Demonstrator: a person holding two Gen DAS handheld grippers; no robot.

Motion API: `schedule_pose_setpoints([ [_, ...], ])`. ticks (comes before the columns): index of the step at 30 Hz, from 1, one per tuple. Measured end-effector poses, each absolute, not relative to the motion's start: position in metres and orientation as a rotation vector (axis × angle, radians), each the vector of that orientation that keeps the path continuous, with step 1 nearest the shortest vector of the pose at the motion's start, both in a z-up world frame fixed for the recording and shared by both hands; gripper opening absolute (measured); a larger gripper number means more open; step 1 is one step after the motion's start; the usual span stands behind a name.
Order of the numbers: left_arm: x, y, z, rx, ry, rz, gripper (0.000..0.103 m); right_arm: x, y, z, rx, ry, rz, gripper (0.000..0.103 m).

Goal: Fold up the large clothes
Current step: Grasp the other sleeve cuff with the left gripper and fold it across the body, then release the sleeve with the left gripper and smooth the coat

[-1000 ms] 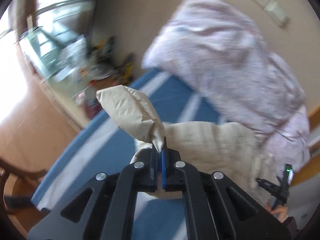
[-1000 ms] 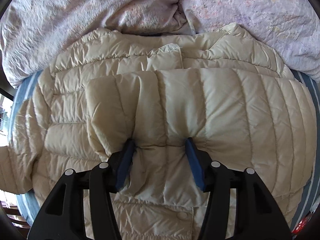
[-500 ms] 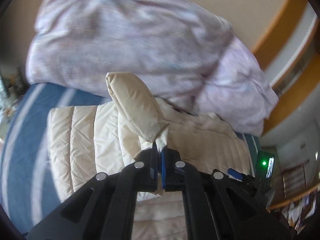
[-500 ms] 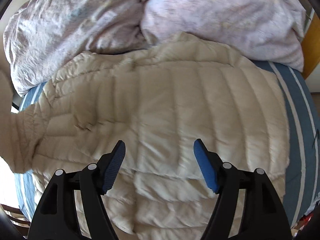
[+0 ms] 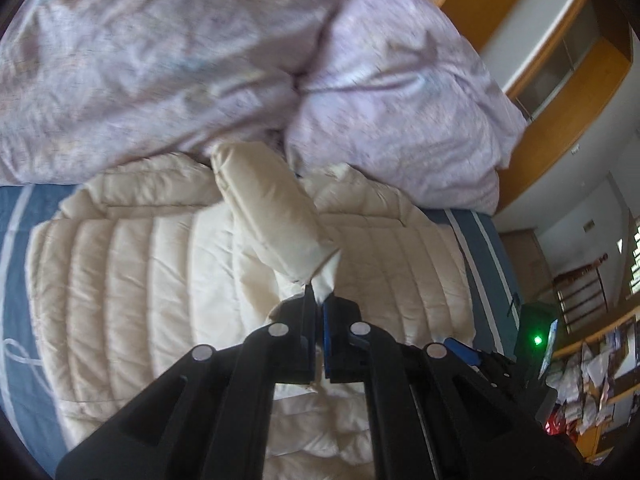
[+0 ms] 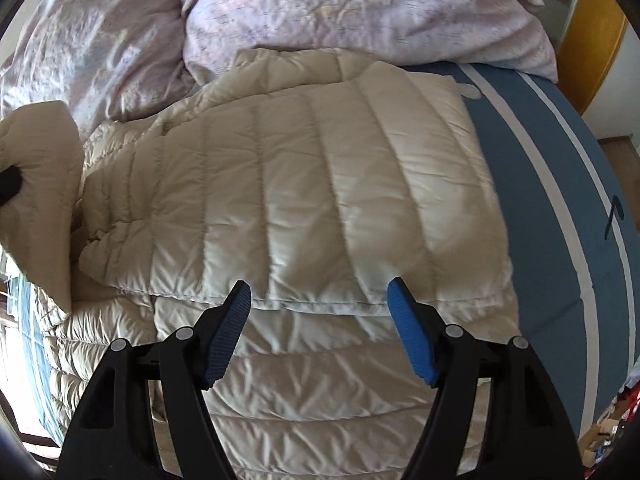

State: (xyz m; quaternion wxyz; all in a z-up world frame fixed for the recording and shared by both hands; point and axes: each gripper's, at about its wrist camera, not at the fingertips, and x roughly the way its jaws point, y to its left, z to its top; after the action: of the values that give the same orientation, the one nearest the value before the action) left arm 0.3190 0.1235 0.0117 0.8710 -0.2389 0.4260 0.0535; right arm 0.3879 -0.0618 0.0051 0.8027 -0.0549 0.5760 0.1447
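Observation:
A cream quilted puffer jacket (image 5: 132, 280) lies spread on the blue striped bed; it also fills the right wrist view (image 6: 320, 184). My left gripper (image 5: 318, 300) is shut on the cuff of the jacket's sleeve (image 5: 268, 204) and holds it lifted over the jacket's body. The lifted sleeve shows at the left edge of the right wrist view (image 6: 36, 168). My right gripper (image 6: 320, 300) is open and empty, hovering just above the folded-over panel of the jacket.
A crumpled lilac duvet (image 5: 200, 60) is piled behind the jacket, also in the right wrist view (image 6: 340, 4). The blue sheet with white stripes (image 6: 560, 208) lies bare to the right. A wooden headboard (image 5: 560, 80) and cluttered shelves (image 5: 592, 364) stand at right.
My left gripper has swung the held sleeve from the bed's side over the jacket's body. My right gripper has let go of the folded panel and drawn back, open.

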Motion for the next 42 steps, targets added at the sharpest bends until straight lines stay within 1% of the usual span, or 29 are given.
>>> schedule_pose_setpoints([
  [5,0.342,0.099,-0.008,-0.480,0.943,0.074,0.003,0.388,-0.074,0.006,-0.110,1.233,0.297,0.072],
  [8,0.352,0.093,-0.019,-0.483,0.975,0.073,0.007,0.389,-0.078,0.007,-0.106,1.233,0.292,0.072],
  [9,0.353,0.093,-0.022,-0.495,0.982,0.072,0.014,0.388,-0.079,0.007,-0.103,1.233,0.290,0.072],
  [10,0.354,0.094,-0.024,-0.513,0.988,0.069,0.025,0.389,-0.080,0.008,-0.101,1.232,0.290,0.072],
  [11,0.354,0.095,-0.026,-0.527,0.991,0.065,0.032,0.388,-0.080,0.008,-0.101,1.230,0.291,0.072],
  [12,0.353,0.096,-0.026,-0.539,0.990,0.066,0.043,0.389,-0.079,0.009,-0.102,1.228,0.294,0.072],
  [13,0.352,0.097,-0.026,-0.546,0.988,0.066,0.051,0.389,-0.078,0.009,-0.103,1.227,0.298,0.072],
  [14,0.351,0.099,-0.025,-0.549,0.983,0.064,0.052,0.389,-0.075,0.009,-0.105,1.224,0.304,0.072],
  [16,0.349,0.103,-0.023,-0.549,0.981,0.067,0.061,0.390,-0.070,0.011,-0.107,1.216,0.317,0.072],
  [18,0.345,0.110,-0.022,-0.552,0.978,0.080,0.061,0.391,-0.062,0.013,-0.106,1.197,0.335,0.071],
  [19,0.343,0.113,-0.023,-0.552,0.979,0.085,0.062,0.391,-0.059,0.014,-0.103,1.191,0.346,0.068],
  [20,0.341,0.116,-0.023,-0.551,0.981,0.094,0.062,0.391,-0.053,0.016,-0.097,1.186,0.365,0.062],
  [23,0.334,0.127,-0.026,-0.590,0.974,0.093,0.062,0.392,-0.039,0.022,-0.084,1.172,0.414,0.051],
  [26,0.324,0.142,-0.027,-0.647,0.953,0.109,0.062,0.390,-0.023,0.029,-0.089,1.147,0.462,0.045],
  [29,0.318,0.153,-0.029,-0.628,0.966,0.161,0.062,0.390,-0.009,0.031,-0.094,1.143,0.502,0.040],
  [35,0.306,0.168,-0.035,-0.596,0.989,0.217,0.062,0.388,0.014,0.020,-0.130,1.163,0.527,0.035],
  [39,0.301,0.173,-0.039,-0.580,1.003,0.236,0.062,0.389,0.022,0.007,-0.161,1.182,0.520,0.034],
  [42,0.295,0.177,-0.040,-0.569,1.010,0.249,0.063,0.394,0.026,-0.010,-0.182,1.231,0.483,0.034],
])
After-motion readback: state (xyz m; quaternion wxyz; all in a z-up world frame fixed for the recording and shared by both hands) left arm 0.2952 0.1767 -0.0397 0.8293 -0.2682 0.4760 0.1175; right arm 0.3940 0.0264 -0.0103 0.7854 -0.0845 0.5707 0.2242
